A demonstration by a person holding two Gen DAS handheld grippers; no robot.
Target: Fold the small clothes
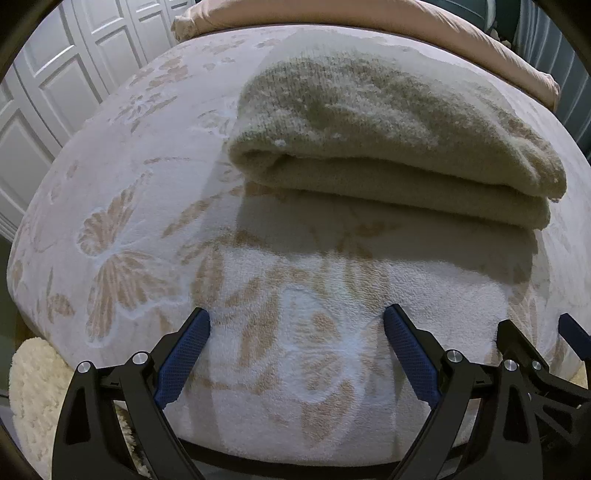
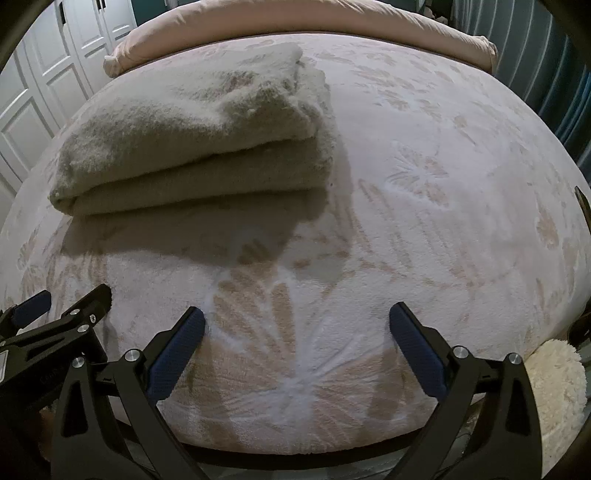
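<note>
A beige knitted garment (image 1: 388,136) lies folded into a thick stack on the bed's floral blanket (image 1: 122,206); in the right wrist view the same garment (image 2: 192,147) sits at the upper left. My left gripper (image 1: 297,317) is open near the bed's front edge, well short of the garment, with nothing between its blue-padded fingers. My right gripper (image 2: 297,317) is open too, to the right of the garment and empty. Each gripper shows at the edge of the other's view: the right gripper (image 1: 535,350) and the left gripper (image 2: 70,302).
A pinkish duvet (image 1: 369,22) is bunched along the far side of the bed. White panelled wardrobe doors (image 1: 55,85) stand on the left. A cream fluffy rug (image 1: 33,391) lies on the floor by the bed; the fluffy rug (image 2: 554,373) also shows at lower right.
</note>
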